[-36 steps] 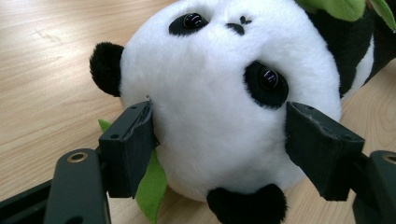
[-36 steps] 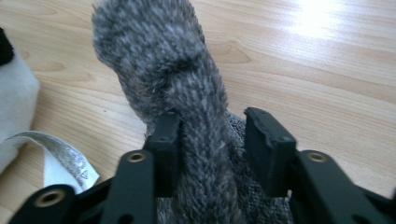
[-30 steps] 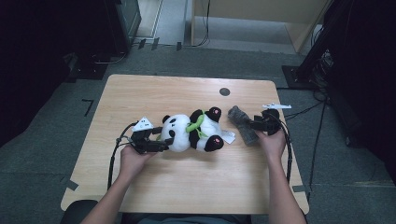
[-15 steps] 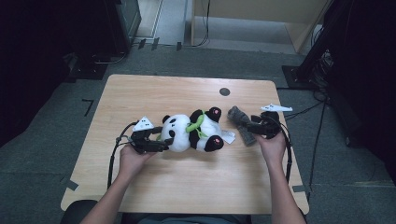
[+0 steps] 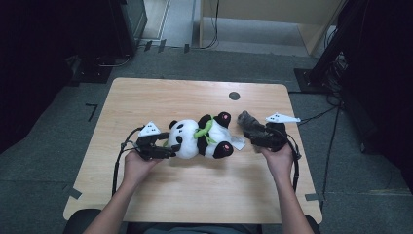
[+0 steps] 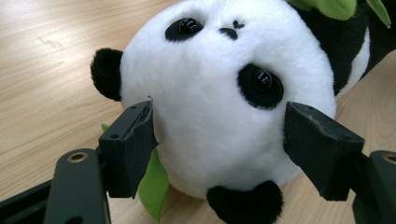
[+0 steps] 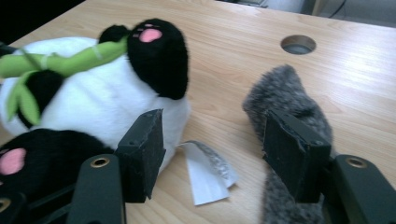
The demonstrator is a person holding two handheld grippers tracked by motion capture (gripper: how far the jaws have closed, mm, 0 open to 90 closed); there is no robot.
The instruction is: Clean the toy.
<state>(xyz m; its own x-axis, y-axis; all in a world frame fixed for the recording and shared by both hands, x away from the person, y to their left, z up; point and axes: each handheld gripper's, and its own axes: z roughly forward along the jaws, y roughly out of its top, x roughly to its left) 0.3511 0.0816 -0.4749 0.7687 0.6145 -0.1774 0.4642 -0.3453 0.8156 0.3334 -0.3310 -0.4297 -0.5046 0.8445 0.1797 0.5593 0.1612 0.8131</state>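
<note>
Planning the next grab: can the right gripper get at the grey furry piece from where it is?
Probably yes. The right gripper has open jaws, just been widening, nothing between them; the grey furry piece lies beside its right jaw, with only the panda's white tag nearby.

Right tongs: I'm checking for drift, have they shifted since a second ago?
Yes. The right tongs moved left toward the round table hole, jaws just opening.
</note>
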